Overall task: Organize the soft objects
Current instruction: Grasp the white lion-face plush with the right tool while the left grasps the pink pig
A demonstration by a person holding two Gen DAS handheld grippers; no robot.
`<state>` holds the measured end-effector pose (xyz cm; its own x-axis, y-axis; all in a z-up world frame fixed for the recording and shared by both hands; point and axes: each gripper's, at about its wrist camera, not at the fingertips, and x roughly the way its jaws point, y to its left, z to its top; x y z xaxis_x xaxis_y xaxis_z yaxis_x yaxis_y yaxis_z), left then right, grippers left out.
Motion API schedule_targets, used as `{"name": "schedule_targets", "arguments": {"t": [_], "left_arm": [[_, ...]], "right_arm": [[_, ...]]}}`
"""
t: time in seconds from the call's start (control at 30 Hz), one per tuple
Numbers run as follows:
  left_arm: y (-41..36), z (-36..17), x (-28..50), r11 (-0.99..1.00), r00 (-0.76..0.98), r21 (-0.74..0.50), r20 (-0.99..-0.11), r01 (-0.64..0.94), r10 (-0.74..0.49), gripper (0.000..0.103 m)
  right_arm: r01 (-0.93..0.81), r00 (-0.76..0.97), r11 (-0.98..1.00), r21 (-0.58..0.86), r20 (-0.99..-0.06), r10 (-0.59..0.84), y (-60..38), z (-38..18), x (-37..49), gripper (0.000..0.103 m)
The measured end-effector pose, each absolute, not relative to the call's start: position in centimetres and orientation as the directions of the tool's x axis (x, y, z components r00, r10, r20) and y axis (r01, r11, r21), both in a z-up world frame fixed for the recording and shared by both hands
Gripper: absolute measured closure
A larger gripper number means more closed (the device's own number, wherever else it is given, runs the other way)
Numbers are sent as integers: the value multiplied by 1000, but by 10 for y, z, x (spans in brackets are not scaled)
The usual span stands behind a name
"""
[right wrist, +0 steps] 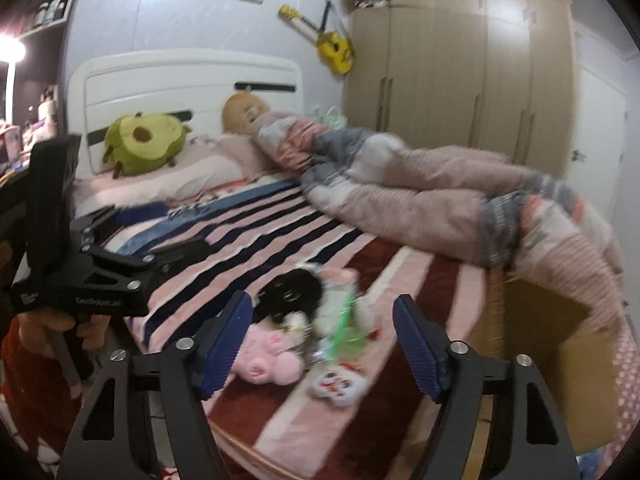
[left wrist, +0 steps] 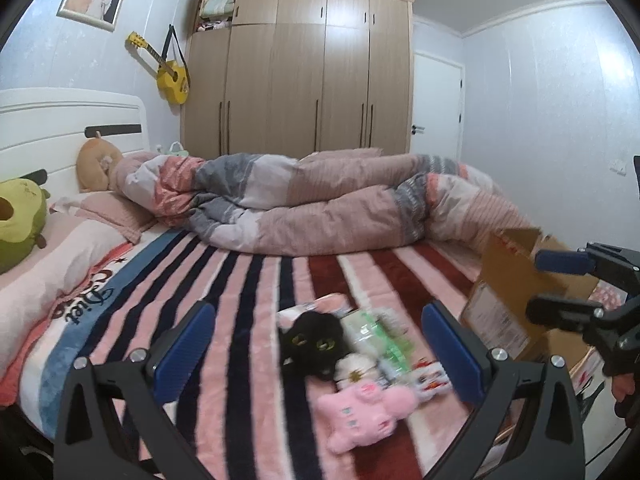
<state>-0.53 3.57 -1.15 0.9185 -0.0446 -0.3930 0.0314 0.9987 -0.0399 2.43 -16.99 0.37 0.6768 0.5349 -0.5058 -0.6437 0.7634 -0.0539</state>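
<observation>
A blurred heap of soft toys lies on the striped bed (left wrist: 248,280): black cat plush (left wrist: 314,338), pink plush (left wrist: 362,408) in front of it, clear packets beside it, hard to identify. Cardboard box (left wrist: 508,276) right of the cat, cut off. Left gripper (left wrist: 318,344) and right gripper (right wrist: 322,344) both gape wide, empty. Blanket writing reads "Diet".

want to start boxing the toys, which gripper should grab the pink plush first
Left, probably. The open left gripper frames the pink plush; the right gripper sits nearer the cardboard box.
</observation>
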Motion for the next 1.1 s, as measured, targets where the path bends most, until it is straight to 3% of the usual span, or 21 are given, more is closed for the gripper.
{"name": "schedule_targets", "arguments": {"t": [0.33, 0.5, 0.83, 1.03, 1.1], "left_arm": [[52, -88, 15, 998, 833, -17, -550, 66, -65, 1], [48, -130, 30, 988, 763, -106, -627, 115, -156, 11], [19, -166, 53, 943, 674, -236, -660, 233, -332, 23], [5, -173, 65, 909, 623, -299, -663, 290, -416, 45], [1, -173, 66, 906, 618, -294, -663, 304, -423, 54]], "right_arm": [[-574, 570, 814, 88, -671, 474, -152, -92, 59, 33], [-500, 582, 865, 34, -727, 365, -158, -127, 82, 33], [-469, 552, 883, 13, -777, 304, -158, -162, 109, 34], [-487, 547, 873, 19, -773, 322, -156, -167, 116, 41], [-491, 550, 871, 12, -771, 321, -154, -166, 117, 52]]}}
